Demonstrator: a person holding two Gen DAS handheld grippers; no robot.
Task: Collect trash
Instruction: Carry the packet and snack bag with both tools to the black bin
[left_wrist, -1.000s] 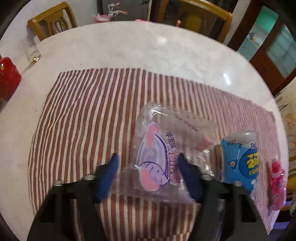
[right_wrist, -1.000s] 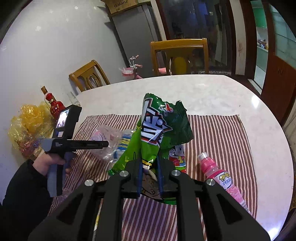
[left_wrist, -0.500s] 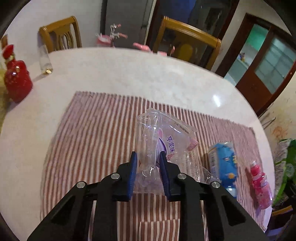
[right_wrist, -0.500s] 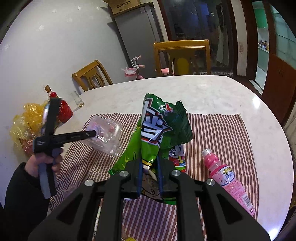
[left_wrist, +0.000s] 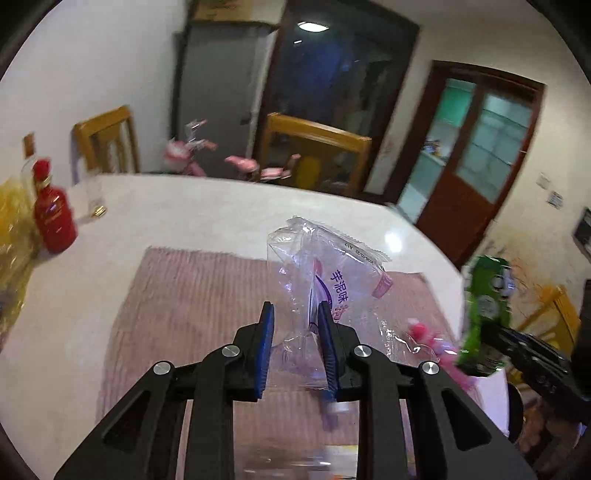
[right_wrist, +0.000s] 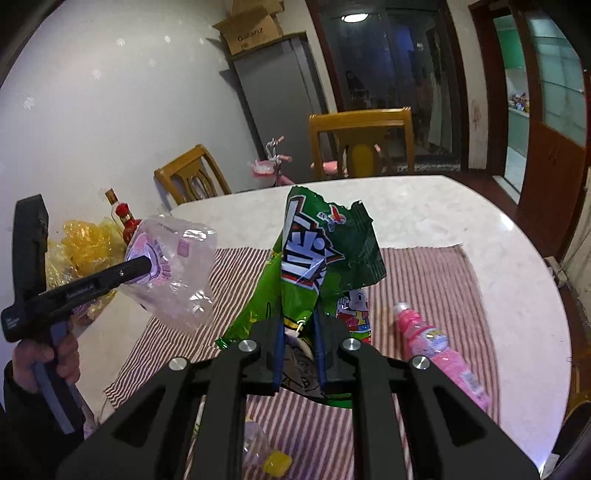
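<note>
My left gripper is shut on a clear plastic wrapper with purple print and holds it up above the striped cloth. The same wrapper shows in the right wrist view, raised at the left. My right gripper is shut on a green snack bag and holds it upright over the cloth. The green bag also shows at the right of the left wrist view. A pink bottle lies on the cloth to the right of my right gripper.
A red bottle and a glass stand at the table's far left, beside a yellow plastic bag. Wooden chairs stand behind the white round table. A clear bottle with a yellow cap lies under my right gripper.
My left gripper closed on the clear wrapper and lifted it off the cloth, tilting upward. My right gripper kept the green bag and barely moved.
</note>
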